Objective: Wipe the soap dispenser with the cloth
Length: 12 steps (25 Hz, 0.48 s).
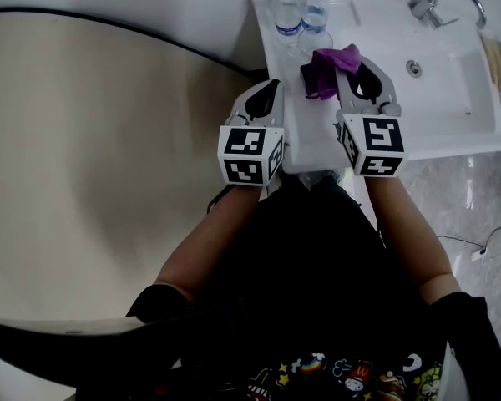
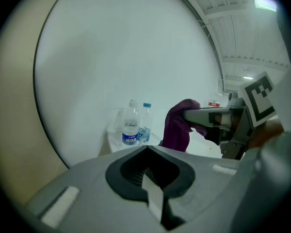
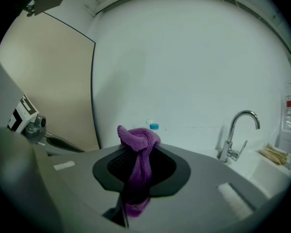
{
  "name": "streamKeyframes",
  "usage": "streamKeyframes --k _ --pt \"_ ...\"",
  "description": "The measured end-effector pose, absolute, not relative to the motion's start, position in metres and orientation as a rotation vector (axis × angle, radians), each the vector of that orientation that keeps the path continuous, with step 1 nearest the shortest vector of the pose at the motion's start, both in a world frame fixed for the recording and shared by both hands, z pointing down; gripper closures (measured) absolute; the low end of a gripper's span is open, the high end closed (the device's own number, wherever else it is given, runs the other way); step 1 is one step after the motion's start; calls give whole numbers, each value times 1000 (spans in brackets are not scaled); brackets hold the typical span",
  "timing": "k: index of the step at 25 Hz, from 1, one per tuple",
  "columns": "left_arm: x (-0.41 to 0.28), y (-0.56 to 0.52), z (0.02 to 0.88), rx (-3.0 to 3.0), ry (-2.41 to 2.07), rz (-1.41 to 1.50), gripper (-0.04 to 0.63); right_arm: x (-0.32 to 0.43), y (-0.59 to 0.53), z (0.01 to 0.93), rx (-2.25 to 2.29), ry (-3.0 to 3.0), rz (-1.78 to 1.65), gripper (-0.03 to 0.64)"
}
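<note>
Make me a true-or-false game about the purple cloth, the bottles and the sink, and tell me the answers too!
1. The right gripper is shut on the purple cloth. True.
2. The left gripper is holding a bottle. False: its jaws are together with nothing between them.
3. Two water bottles stand on the white counter. True.
4. The cloth is lying down in the sink. False: it hangs from the right gripper, over the counter near the bottles.
</note>
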<state>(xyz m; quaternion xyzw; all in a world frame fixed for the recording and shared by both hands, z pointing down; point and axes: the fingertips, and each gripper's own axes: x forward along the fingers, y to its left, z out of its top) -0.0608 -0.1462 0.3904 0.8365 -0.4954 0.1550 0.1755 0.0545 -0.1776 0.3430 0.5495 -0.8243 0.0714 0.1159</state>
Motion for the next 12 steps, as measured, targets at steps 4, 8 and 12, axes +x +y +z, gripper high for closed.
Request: streamKeyframes --k 4,8,12 --pt "-52 -144 391 2343 -1451 437 595 50 -182 369 1458 -2444 223 529" --pt "-42 -142 395 2306 -1487 455 595 48 -180 408 1324 -2436 256 529" --pt "-32 -141 400 2265 -1520 484 595 52 -182 419 1269 -2474 291 531"
